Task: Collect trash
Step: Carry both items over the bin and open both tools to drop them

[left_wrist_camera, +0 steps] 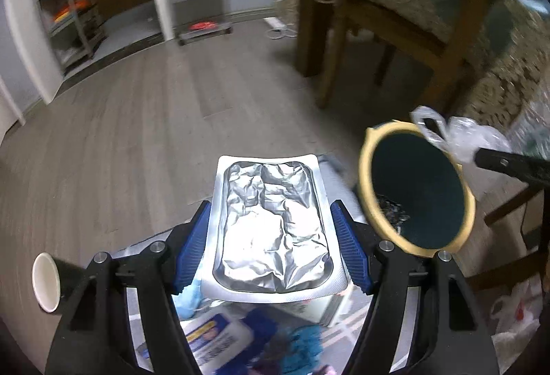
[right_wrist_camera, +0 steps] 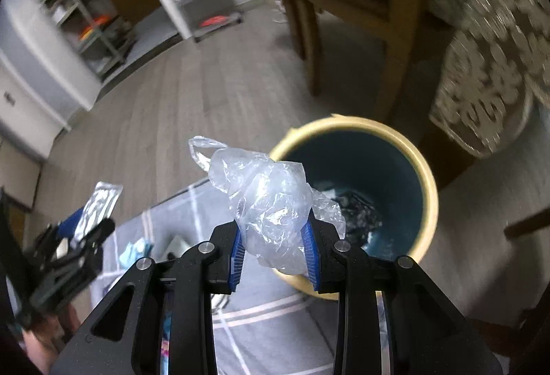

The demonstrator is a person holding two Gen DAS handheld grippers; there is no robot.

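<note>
My left gripper (left_wrist_camera: 271,247) is shut on a flat silver foil pouch (left_wrist_camera: 271,230), held above the floor to the left of the bin. It also shows at the left of the right wrist view (right_wrist_camera: 82,230), with the pouch (right_wrist_camera: 103,203). My right gripper (right_wrist_camera: 275,251) is shut on a crumpled clear plastic bag (right_wrist_camera: 271,203), held just in front of the bin's near rim. The bin (right_wrist_camera: 429,175) is round, with a cream rim and dark teal inside, and holds some trash at the bottom. In the left wrist view the bin (left_wrist_camera: 364,175) stands at the right, with the plastic bag (left_wrist_camera: 464,137) above its far rim.
A wooden chair (left_wrist_camera: 347,41) and a table with a patterned cloth (right_wrist_camera: 488,72) stand behind the bin. A paper cup (left_wrist_camera: 46,282) lies at the left. A grey checked mat (right_wrist_camera: 268,313) with blue packets (left_wrist_camera: 213,337) lies below. Shelves (left_wrist_camera: 68,7) stand far left.
</note>
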